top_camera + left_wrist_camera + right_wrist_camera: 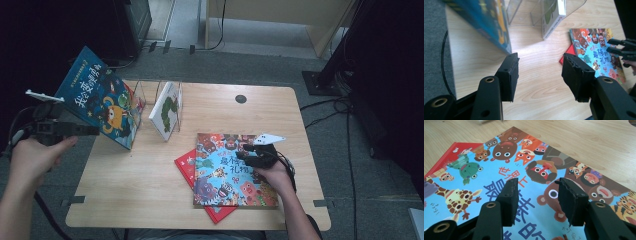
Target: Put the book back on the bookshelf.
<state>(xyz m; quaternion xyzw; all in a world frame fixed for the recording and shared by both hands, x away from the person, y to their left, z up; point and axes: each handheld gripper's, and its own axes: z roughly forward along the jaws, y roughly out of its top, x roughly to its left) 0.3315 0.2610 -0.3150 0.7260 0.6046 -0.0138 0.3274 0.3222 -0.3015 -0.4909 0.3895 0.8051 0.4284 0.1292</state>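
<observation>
A blue picture book [97, 100] [486, 20] stands tilted at the table's left edge, leaning against a clear rack [139, 95] [524, 12]. My left gripper [95, 131] [540, 72] hovers just left of the book's lower edge, open, with bare tabletop between its jaws. A white book [166, 110] [552, 17] stands in the rack. A colourful animal book [230, 172] [596, 52] [499, 170] lies flat on a red book [187, 165] [569, 53] [451, 152]. My right gripper [242, 152] [616, 46] [536, 195] hangs open just above the animal book's cover.
The wooden table [150, 200] has a round cable hole [240, 99] at the back. Bare wood lies between the rack and the flat books. A black stand base [320, 80] and cables sit on the floor to the right.
</observation>
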